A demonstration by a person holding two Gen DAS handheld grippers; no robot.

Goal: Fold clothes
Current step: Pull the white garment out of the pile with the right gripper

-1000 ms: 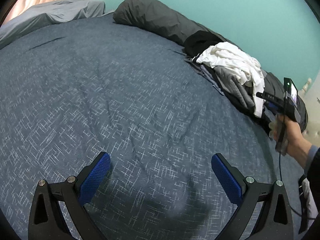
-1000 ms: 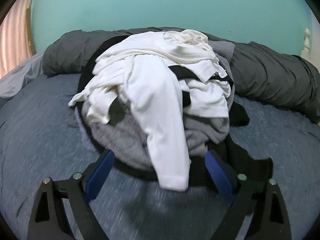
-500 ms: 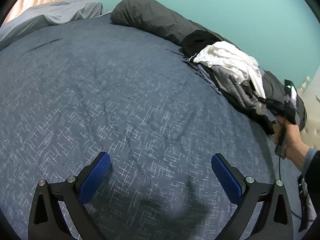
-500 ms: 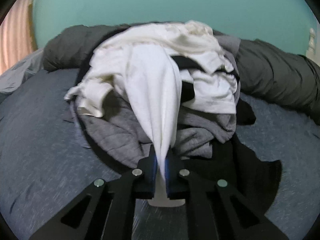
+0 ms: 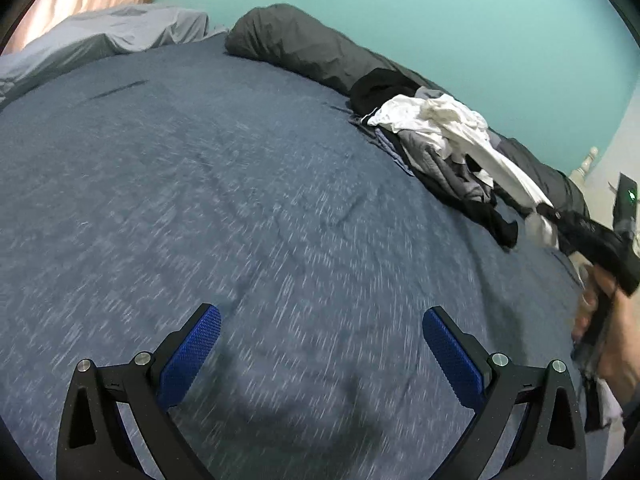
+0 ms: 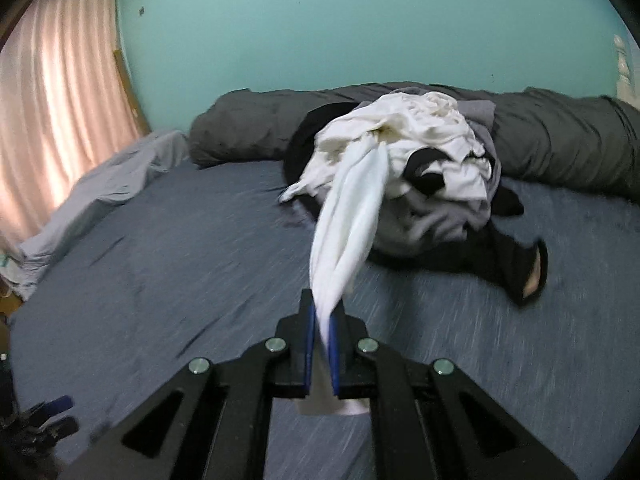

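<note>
A clothes pile sits at twelve o'clock against a grey duvet. Right gripper jaws pinch a white shirt; left gripper jaws spread wide over the bed.

Blue-sheeted bed bearing clothes heap, grey rolled duvet, pale crumpled sheet.

1. The far side of the room is closed by a plain turquoise wall, marked by a few small dark spots near its upper left.
2. A window at the left is covered by a pink curtain, through which daylight is let in.
3. Most of the view is filled by a bed spread with a blue flecked sheet.
4. A white carved bedpost is seen at the right edge.
</note>
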